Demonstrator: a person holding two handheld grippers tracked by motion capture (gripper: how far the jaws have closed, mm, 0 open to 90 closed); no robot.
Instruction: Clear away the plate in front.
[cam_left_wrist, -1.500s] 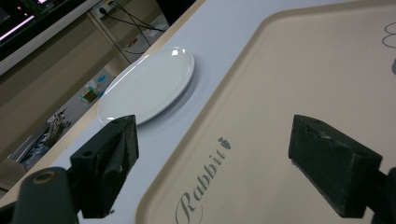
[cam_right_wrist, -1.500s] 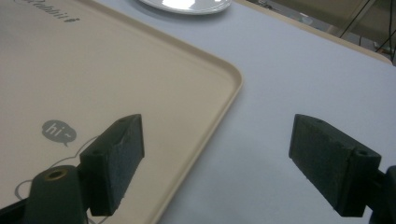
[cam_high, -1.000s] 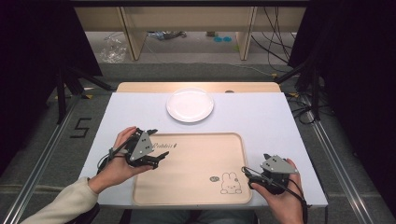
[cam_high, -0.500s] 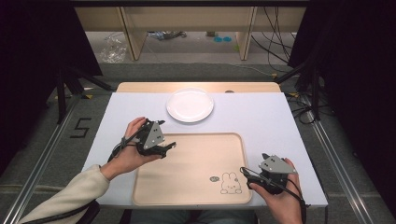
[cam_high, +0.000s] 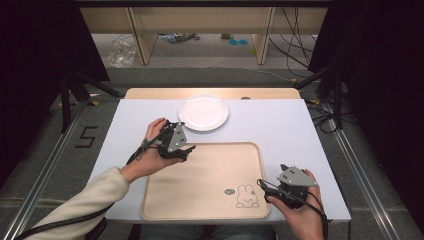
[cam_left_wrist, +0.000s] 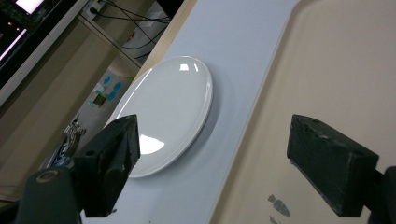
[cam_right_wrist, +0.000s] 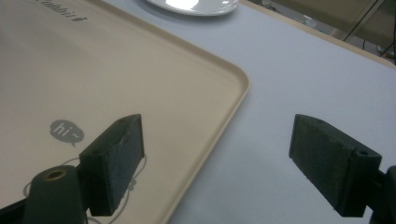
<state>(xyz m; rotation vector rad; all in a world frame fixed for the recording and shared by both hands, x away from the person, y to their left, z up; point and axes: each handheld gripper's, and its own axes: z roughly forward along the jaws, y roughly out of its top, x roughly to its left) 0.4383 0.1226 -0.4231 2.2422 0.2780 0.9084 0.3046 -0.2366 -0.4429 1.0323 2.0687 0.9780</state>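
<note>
Round white plate (cam_high: 203, 112) flat on the pale blue table (cam_high: 280, 125), centre-far, just beyond the beige tray's (cam_high: 210, 185) far edge; no long axis to speak of. Left gripper (cam_high: 184, 150) near it, over the tray's far-left corner, aimed right, jaws wide apart, empty. Right gripper (cam_high: 267, 187) at the tray's near-right corner, jaws wide, empty.
</note>
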